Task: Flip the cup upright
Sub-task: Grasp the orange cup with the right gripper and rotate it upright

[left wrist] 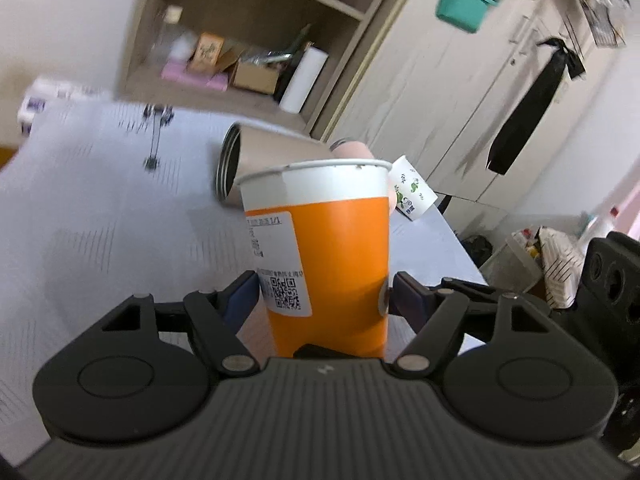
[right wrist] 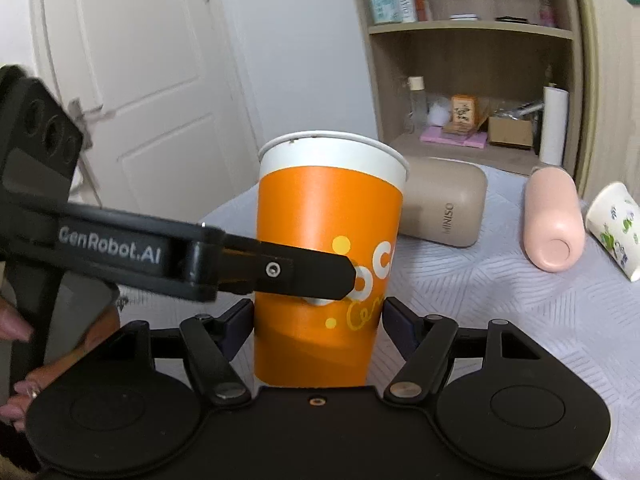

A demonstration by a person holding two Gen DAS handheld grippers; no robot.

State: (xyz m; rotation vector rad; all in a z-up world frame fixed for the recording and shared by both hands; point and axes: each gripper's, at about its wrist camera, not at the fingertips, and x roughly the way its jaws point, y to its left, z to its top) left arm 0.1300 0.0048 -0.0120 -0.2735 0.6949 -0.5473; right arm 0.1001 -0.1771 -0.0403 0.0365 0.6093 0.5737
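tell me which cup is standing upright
The orange cup, rim up between the grippers. The beige tumbler, pink bottle and small white cup all lie on their sides.

The tall orange paper cup with a white band under its rolled rim [left wrist: 328, 264] [right wrist: 326, 248] stands upright, with the open mouth on top. In the left wrist view a white printed label with a QR code is on its left side. In the right wrist view the wall shows white and yellow letters and yellow dots. The cup is in front of the beige steel flask lying on its side [left wrist: 256, 160] [right wrist: 442, 204], near it, and covers a part of it. Its bottom is hidden, so I cannot tell if it touches the pale grey patterned tablecloth [left wrist: 100, 220] [right wrist: 500, 300].
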